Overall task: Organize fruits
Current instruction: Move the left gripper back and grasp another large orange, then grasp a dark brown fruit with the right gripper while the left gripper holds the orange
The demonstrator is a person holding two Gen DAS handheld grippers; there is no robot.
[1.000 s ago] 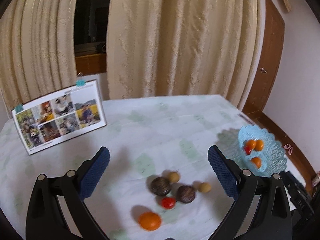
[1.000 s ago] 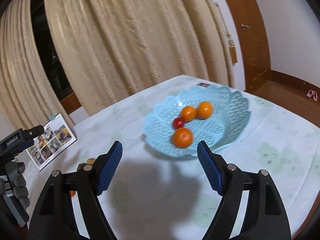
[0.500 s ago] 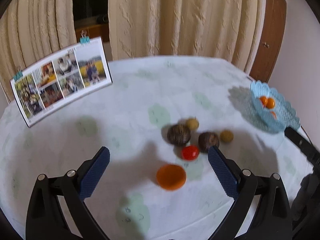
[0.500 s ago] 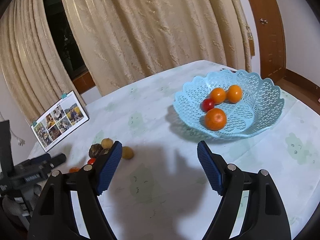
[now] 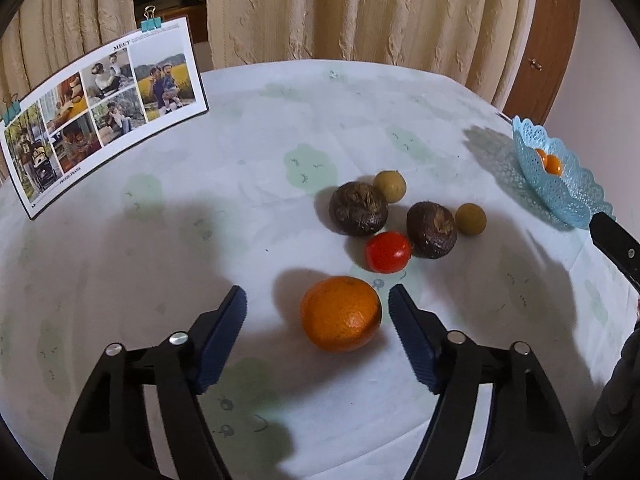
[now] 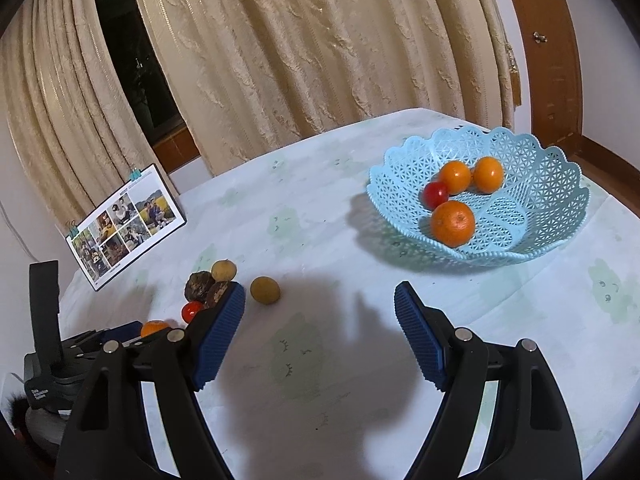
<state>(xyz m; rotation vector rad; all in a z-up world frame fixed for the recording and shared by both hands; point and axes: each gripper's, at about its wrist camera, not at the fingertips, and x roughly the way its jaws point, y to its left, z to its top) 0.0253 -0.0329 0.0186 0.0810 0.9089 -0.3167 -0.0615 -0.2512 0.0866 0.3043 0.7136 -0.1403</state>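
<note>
From my right wrist view, the left gripper [image 6: 100, 344] hides most of the orange [image 6: 154, 327], and my own left finger [image 6: 218, 332] covers part of one brown fruit [image 6: 216, 293]. The left view cuts the basket [image 5: 560, 192] at the frame edge. The orange [image 5: 340, 313] is round, bright and dimpled, sitting on the table [image 5: 280, 140] between the left gripper's [image 5: 316, 316] wide-open pads (nearer the right one, not touching). The right gripper [image 6: 320, 312] hangs open, empty, near a yellow fruit [image 6: 265, 289].
</note>
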